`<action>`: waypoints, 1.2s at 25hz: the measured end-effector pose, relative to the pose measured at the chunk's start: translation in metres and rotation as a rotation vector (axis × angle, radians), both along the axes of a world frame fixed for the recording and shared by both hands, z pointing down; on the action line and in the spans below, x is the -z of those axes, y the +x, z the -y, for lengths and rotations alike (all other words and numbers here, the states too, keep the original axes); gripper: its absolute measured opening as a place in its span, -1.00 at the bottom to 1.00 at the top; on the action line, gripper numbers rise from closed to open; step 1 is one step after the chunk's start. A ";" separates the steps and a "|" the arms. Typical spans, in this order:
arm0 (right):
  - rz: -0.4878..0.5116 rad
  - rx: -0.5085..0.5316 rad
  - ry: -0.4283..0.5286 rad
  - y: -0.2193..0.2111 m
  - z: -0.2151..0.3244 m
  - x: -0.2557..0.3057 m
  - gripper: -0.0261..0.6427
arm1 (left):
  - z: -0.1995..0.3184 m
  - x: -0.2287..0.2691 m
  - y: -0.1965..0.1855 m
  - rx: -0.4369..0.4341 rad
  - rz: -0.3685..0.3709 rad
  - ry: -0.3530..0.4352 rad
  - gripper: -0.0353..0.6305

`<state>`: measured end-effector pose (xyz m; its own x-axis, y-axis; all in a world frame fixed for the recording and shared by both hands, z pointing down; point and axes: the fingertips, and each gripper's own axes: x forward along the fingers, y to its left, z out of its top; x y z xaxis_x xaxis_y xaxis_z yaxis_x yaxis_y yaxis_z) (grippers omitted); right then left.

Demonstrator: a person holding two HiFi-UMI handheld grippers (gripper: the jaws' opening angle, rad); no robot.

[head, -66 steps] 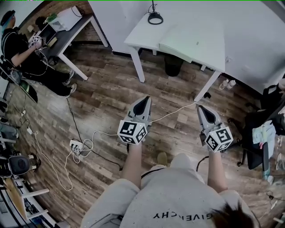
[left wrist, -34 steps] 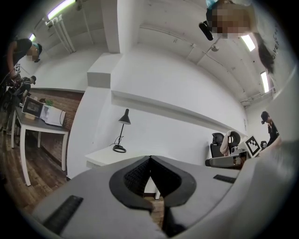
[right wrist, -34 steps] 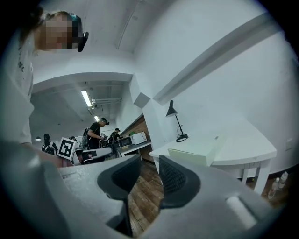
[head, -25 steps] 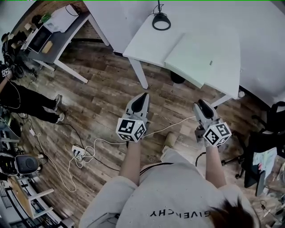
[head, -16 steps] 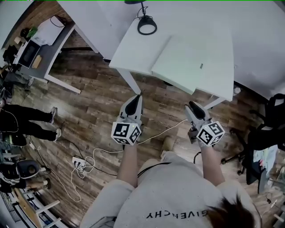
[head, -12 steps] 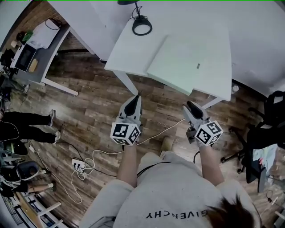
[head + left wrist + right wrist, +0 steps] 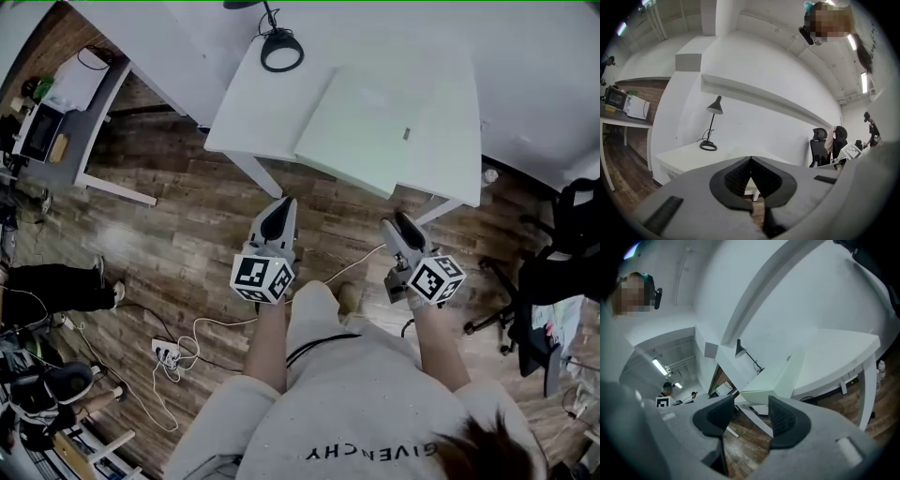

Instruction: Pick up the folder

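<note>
Presently the folder [image 7: 375, 127] is lying flat on the white worktop [image 7: 248, 117], untouched, its near edge seemingly overhanging. Both tools are hovering short of it. The left tool [image 7: 280, 202] is sitting clenched and empty, and the right tool [image 7: 393, 222] is opening its jaws with nothing between them. Final approach, grasp and lift are all outstanding.

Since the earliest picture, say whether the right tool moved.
Yes. The right tool, jaws opening and empty, has closed in on the front edge of the white desk.
</note>
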<state>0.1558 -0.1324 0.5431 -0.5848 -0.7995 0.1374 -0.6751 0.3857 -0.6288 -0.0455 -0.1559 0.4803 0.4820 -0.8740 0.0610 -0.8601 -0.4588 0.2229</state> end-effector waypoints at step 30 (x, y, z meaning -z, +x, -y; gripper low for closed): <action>0.714 -0.370 -0.311 -0.056 0.088 -0.056 0.32 | 0.085 -0.037 -0.007 -0.146 -0.010 -0.067 -0.90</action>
